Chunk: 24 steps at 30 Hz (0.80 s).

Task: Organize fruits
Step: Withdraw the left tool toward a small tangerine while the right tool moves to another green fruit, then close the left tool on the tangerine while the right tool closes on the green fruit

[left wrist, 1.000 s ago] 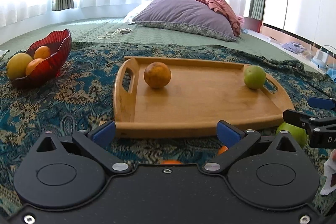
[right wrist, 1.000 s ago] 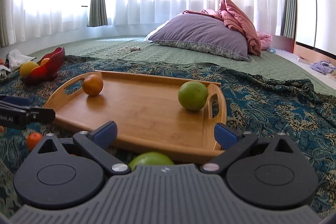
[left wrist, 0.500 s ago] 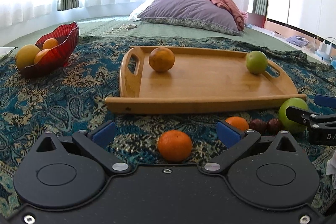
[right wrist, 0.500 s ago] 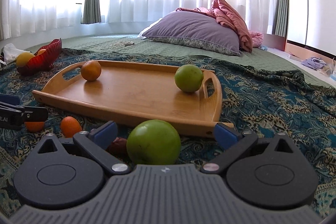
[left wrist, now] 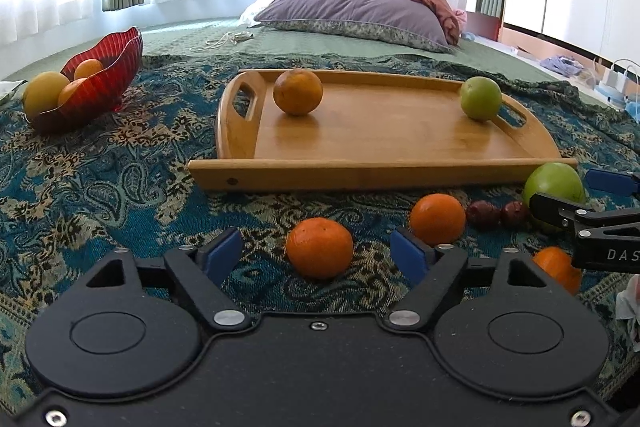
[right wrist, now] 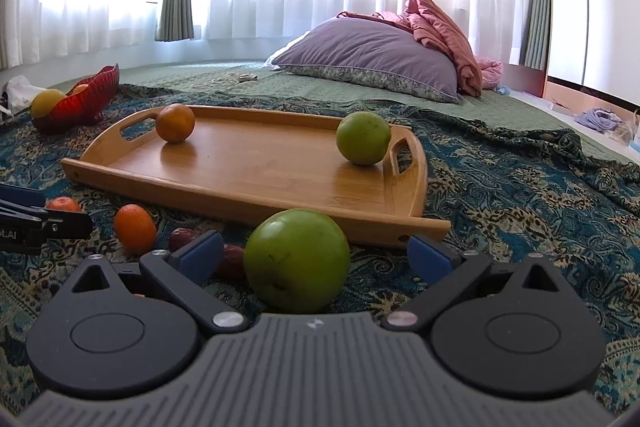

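A wooden tray lies on the patterned cloth with an orange at its left end and a green fruit at its right end. My left gripper is open, with a loose orange on the cloth between its pads, untouched. My right gripper is open around a big green fruit lying in front of the tray. Another orange and two dark red fruits lie between them.
A red glass bowl with yellow and orange fruit stands at the far left. A further orange lies at the right under the right gripper. A purple pillow and pink blanket lie behind the tray.
Both grippers have pulled back from the tray and dropped lower. The loose orange and the big green fruit now show fully between the open fingers.
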Motion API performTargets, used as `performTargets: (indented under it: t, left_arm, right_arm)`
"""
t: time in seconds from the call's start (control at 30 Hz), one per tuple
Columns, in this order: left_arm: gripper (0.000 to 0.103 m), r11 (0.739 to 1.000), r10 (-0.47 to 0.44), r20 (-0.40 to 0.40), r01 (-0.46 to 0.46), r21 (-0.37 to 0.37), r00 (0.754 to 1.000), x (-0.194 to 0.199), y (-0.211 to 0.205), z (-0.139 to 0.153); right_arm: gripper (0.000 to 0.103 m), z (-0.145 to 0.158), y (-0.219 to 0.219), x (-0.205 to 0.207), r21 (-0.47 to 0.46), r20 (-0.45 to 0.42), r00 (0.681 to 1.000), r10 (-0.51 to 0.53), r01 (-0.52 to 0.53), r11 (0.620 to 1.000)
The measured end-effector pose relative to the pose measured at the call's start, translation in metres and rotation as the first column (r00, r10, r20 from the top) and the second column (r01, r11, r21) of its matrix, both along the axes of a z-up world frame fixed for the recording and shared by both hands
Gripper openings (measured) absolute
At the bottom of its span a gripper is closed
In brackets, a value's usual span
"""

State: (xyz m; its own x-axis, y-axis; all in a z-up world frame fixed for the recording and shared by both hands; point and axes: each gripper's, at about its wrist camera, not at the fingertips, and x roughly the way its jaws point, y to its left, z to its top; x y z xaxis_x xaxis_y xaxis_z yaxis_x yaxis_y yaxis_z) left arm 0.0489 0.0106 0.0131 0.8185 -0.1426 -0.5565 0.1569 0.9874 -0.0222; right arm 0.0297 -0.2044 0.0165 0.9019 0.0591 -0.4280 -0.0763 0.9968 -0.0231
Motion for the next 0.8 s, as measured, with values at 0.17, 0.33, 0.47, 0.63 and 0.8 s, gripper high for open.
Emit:
performTargets:
  t: [0.17, 0.33, 0.47, 0.63, 0.8]
  left_arm:
    - [0.058, 1.000, -0.014, -0.016, 0.014, -0.009, 1.000, 0.001, -0.002, -0.003]
    - [0.045, 1.000, -0.017, -0.012, 0.017, -0.010, 1.000, 0.000, -0.003, -0.002]
    - [0.040, 1.000, -0.010, -0.014, 0.010, -0.016, 1.000, 0.001, -0.002, -0.001]
    - [0.033, 1.000, 0.005, -0.016, -0.006, -0.016, 1.000, 0.002, -0.001, 0.002]
    - [0.032, 1.000, 0.014, 0.001, -0.014, 0.005, 1.000, 0.001, -0.003, 0.006]
  right_arm:
    - [0.096, -0.002, 0.001, 0.001, 0.001, -0.016, 1.000, 0.024, -0.024, 1.000]
    - [0.088, -0.004, -0.008, 0.007, 0.072, -0.055, 0.998, 0.038, -0.034, 0.997]
    - [0.082, -0.006, -0.013, 0.008, 0.111, -0.062, 0.997, 0.054, -0.047, 0.993]
    - [0.074, -0.008, -0.010, 0.005, 0.096, -0.058, 0.995, 0.085, -0.079, 0.992]
    - [0.065, -0.009, -0.011, 0.003, 0.109, -0.046, 0.995, 0.085, -0.080, 0.991]
